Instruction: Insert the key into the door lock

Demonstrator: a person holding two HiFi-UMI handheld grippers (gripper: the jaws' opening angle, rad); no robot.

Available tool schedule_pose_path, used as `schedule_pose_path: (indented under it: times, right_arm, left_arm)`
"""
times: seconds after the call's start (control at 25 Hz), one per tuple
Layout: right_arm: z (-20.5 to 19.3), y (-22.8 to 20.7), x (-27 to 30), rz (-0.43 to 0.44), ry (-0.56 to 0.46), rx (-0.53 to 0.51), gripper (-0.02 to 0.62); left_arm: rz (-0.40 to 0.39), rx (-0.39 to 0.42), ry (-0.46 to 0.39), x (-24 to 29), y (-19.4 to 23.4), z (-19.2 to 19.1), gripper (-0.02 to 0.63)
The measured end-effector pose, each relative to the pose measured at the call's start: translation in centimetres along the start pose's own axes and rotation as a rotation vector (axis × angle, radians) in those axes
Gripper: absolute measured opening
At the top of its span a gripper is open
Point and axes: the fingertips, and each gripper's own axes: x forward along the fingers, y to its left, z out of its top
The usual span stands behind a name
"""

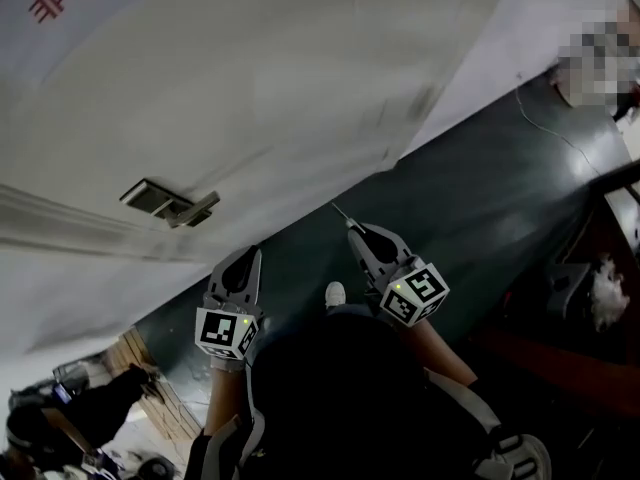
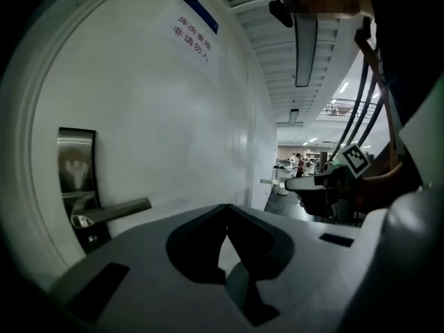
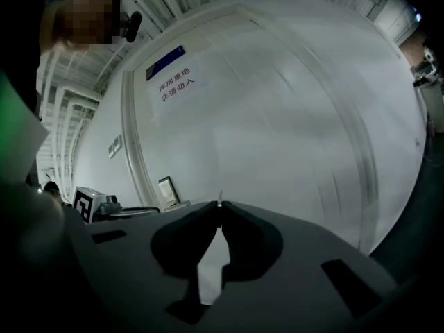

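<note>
Right tongs [image 3: 217, 211] pinch key [image 3: 220, 198] (left tongs [image 2: 226, 207] closed).

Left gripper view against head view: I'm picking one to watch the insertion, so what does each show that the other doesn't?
Only the left gripper view: the lit hall beyond the door. Only the head view: the thin key jutting from the shut right gripper, and the left gripper from outside. Both: the white door, its lever handle and the right gripper.
</note>
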Motion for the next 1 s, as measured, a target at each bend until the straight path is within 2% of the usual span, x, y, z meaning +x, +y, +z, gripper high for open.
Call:
schedule_pose_path:
  times: [0.2,0.4,0.52,0.76,1.0]
  right_arm:
    - [-1.3,2.1,4.5,0.16,0.076,0.028,0.032]
    - [-3.4,4.9,8.0,0.251,0.155,0.071,0.032]
    - [-4.4,6.8,9.8,0.286,0.199,0.082,0.032]
    - [-8.3,10.9,16.1,0.323,0.29,0.107,0.032]
    - [-11.1,13.5,18.6,0.336,0.348,0.183,0.032]
  left_arm:
    - [0.155,-0.036,-0.005,-3.1,2.4,-1.1,0.008]
    - [0.252,-0.084,0.001,-6.2,4.5,-2.7,0.008]
    - [0.294,-0.097,-0.002,-8.0,5.9,-3.2,0.008]
    - [0.348,-0.144,0.001,-11.4,12.0,-5.4,0.008]
    - [0.386,-0.172,0.0,-14.5,14.3,-6.3,0.008]
